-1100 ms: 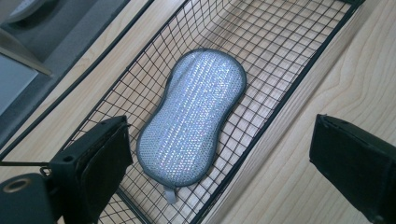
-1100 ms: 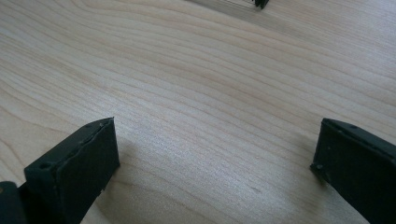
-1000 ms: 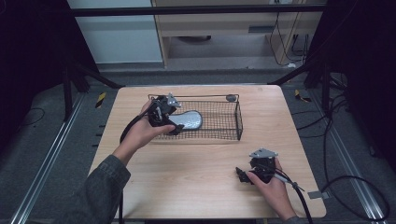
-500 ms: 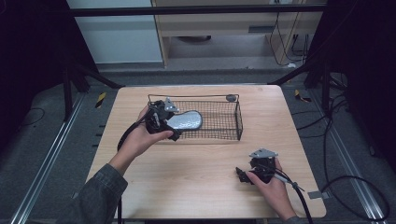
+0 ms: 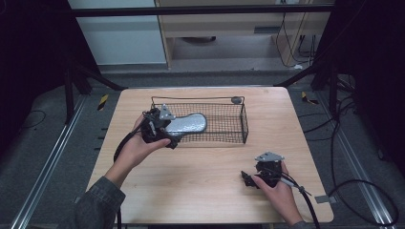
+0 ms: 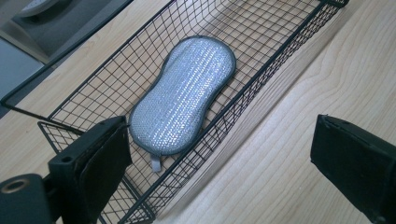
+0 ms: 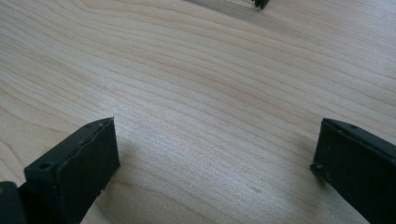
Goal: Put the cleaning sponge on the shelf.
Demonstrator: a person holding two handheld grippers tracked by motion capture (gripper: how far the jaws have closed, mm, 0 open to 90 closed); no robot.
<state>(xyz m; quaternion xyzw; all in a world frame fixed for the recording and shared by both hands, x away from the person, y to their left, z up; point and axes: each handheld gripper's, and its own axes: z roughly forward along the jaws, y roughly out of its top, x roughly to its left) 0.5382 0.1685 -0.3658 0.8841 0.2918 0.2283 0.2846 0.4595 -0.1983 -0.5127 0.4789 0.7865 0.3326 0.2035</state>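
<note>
A silver mesh sponge (image 6: 184, 93) with a grey border lies flat on the floor of a black wire basket (image 6: 280, 51). In the high view the sponge (image 5: 187, 124) sits in the left half of the basket (image 5: 244, 125). My left gripper (image 5: 168, 130) hovers at the basket's near left corner. Its jaws are open around nothing: my left gripper (image 6: 224, 158) has one jaw over the basket's end and the other over the table. My right gripper (image 5: 248, 179) rests near the table's front right. In its own view my right gripper (image 7: 215, 158) is open over bare wood.
The basket stands on a light wooden table (image 5: 200, 191), toward its far side. A small dark round object (image 5: 236, 99) lies just behind the basket's far right corner. Cables trail from both grippers toward the near edge; dark floor and metal rails surround the table.
My left gripper has drawn back toward the near left, away from the sponge, which stays in the basket. The right hand has not moved.
</note>
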